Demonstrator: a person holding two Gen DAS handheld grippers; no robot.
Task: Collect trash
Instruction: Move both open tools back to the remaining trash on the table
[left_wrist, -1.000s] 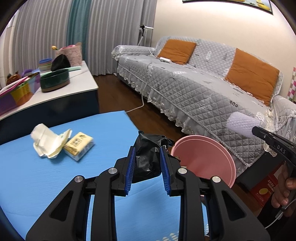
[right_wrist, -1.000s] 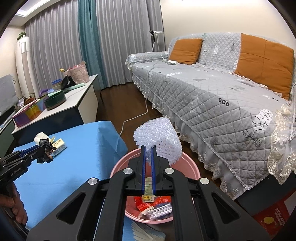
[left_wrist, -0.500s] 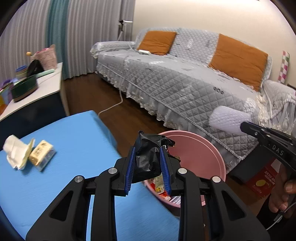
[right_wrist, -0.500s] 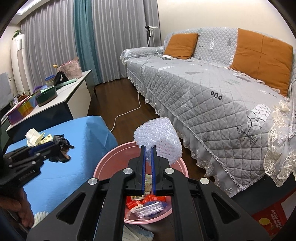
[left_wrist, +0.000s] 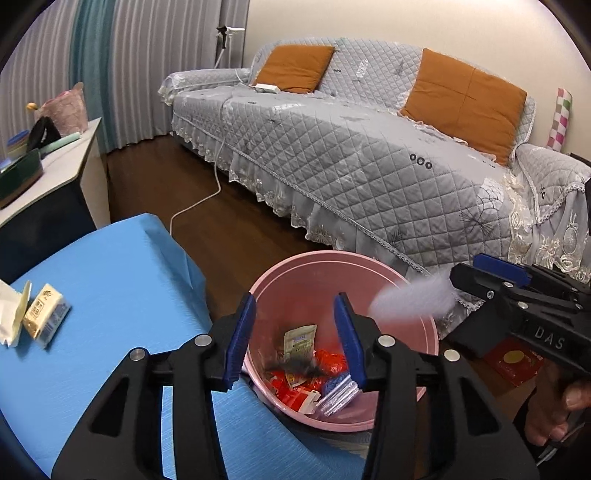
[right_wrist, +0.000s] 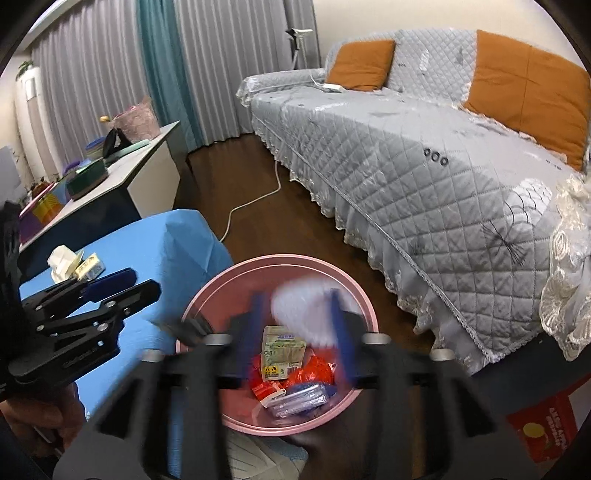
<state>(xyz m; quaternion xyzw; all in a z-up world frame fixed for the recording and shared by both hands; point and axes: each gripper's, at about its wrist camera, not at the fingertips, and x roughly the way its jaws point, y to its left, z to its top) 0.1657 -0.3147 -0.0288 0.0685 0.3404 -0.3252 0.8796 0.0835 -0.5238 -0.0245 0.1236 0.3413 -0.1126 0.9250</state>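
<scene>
A pink bin (left_wrist: 421, 295) (right_wrist: 365, 310) stands on the floor beside the blue table, with wrappers inside. My left gripper (left_wrist: 297, 332) is open above the bin; the black bag (left_wrist: 293, 365) it held is blurred, falling among the wrappers. My right gripper (right_wrist: 297, 325) is open over the bin, and the white bubble wrap (right_wrist: 306, 310) (left_wrist: 410, 301) is blurred between its fingers, dropping. A tissue pack (left_wrist: 46, 319) and crumpled white paper (left_wrist: 9, 317) lie on the blue table (left_wrist: 110, 295).
A grey quilted sofa (left_wrist: 369, 155) with orange cushions runs along the right. A white cable (left_wrist: 207, 192) crosses the dark floor. A side counter (left_wrist: 48, 166) with boxes stands at the left. A red packet (left_wrist: 513, 360) lies on the floor by the bin.
Both grippers moved over the pink bin and opened. The black bag dropped from the left gripper into the bin; the bubble wrap is leaving the right one.
</scene>
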